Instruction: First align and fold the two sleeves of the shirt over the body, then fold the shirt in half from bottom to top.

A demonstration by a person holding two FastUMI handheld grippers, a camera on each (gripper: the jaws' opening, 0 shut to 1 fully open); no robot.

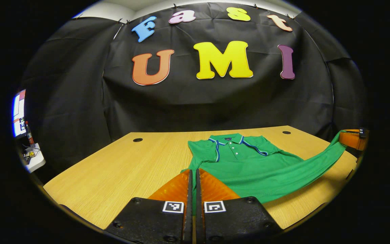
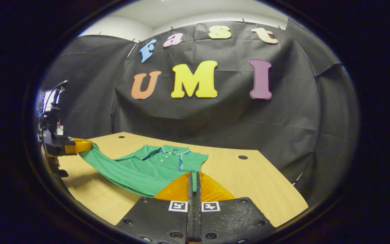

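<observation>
Lying collar-far on the table [image 1: 120,166], green shirt [image 1: 249,169], both bottom corners lifted, clamped in each gripper's jaws

Green shirt [image 1: 249,176]: soft knit cloth, matt, with a fine ribbed weave and a striped trim at collar and sleeve edges. Tabletop [image 1: 120,169]: pale wood-grain laminate, smooth, faintly sheened under the light. Booth wall [image 1: 198,101]: thin black cloth, matt and creased; left gripper [image 1: 193,174] and right gripper [image 2: 194,176]: ridged, glossy plastic at the jaws, matt textured housing behind.
</observation>
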